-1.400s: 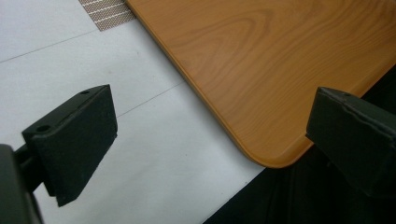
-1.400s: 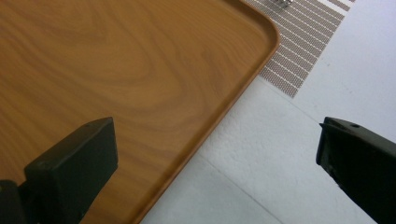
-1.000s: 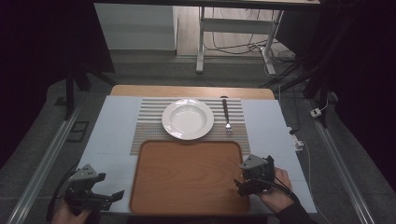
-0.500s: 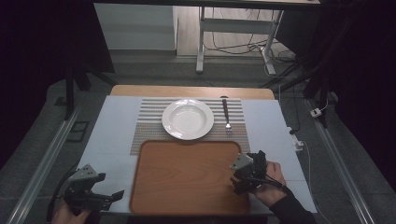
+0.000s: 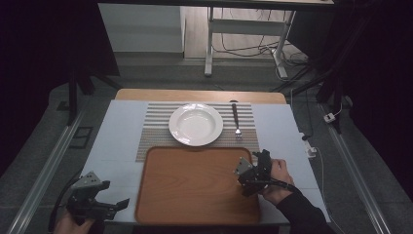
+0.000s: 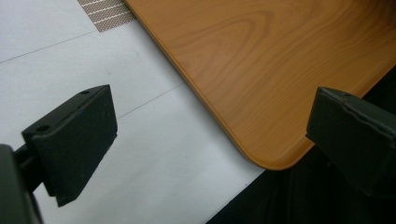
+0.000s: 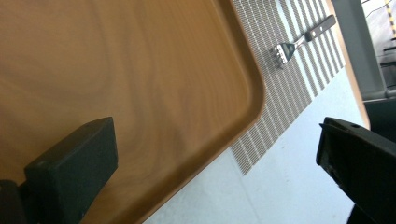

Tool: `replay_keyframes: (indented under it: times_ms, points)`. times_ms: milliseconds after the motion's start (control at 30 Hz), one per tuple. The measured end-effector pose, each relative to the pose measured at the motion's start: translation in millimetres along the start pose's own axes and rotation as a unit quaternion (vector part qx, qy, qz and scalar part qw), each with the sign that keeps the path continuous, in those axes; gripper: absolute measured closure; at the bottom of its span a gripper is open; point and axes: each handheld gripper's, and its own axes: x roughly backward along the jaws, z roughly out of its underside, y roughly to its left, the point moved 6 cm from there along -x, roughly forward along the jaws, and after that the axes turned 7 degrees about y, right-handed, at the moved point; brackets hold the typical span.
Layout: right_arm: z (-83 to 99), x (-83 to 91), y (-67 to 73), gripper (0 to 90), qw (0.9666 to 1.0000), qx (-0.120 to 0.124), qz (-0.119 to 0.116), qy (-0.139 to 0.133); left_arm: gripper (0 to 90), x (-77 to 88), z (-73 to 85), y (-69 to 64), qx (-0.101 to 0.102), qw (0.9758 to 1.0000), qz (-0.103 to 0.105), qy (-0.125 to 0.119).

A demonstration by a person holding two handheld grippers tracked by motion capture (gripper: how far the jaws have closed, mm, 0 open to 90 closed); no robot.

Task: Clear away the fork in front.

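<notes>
Jaws gape on both grippers: right gripper [image 5: 255,171] over the tray's [image 5: 195,183] far right corner, left gripper [image 5: 104,207] (partly cut off) beside its near left corner.

tray [image 5: 195,185]: flat wooden board, warm brown grain, rounded corners with a low raised rim, bare
pose: lying flat on the pale table cover, its far edge over the striped mat
near the right fingers [image 7: 70,163]: far right corner sits between the wide-set jaws, one finger above the tray surface
near the left fingers [image 6: 74,140]: near left corner lies between the spread jaws, untouched
</notes>
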Motion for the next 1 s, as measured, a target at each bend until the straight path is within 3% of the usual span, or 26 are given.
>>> replay_keyframes:
  times_ms: [100,433,633,667,700,833,867,933,1000]
  points:
    - [-3.4,-4.0,-3.9,0.0,0.9997,0.022,0.014,-0.001,2.2,-0.1,-0.1,0.1,0.001,1.0,0.0,-0.001]
    - [-12.1,-19.7,-19.8,2.6,0.9981,0.052,0.031,0.009,2.2,0.0,0.0,0.1,0.001,1.0,0.0,-0.001]
    - [-16.7,-27.8,-27.1,5.5,0.998,0.053,0.033,0.013,2.2,0.1,0.1,0.3,0.001,1.0,0.001,-0.001]
    - [-18.9,-30.4,-29.5,6.3,0.9979,0.058,0.024,0.014,2.2,0.0,0.1,0.2,0.002,1.0,0.002,-0.001]
    - [-20.0,-31.0,-31.5,7.1,0.9972,0.065,0.033,0.017,2.2,0.1,0.1,0.3,0.001,1.0,0.001,-0.001]
    - [-26.0,-35.6,-36.8,12.9,0.997,0.071,0.03,0.013,2.2,0.3,0.2,0.4,0.001,1.0,0.002,-0.002]
    - [-27.2,-36.6,-39.2,13.9,0.9967,0.07,0.038,0.016,2.2,0.3,0.1,0.4,0.001,1.0,0.002,-0.002]
    - [-28.0,-37.6,-40.8,15.2,0.9968,0.072,0.03,0.018,2.2,0.3,0.2,0.4,0.001,1.0,0.002,-0.002]
    - [-31.2,-41.1,-46.4,18.4,0.9963,0.072,0.042,0.023,2.2,0.3,0.2,0.4,0.001,1.0,0.002,-0.002]
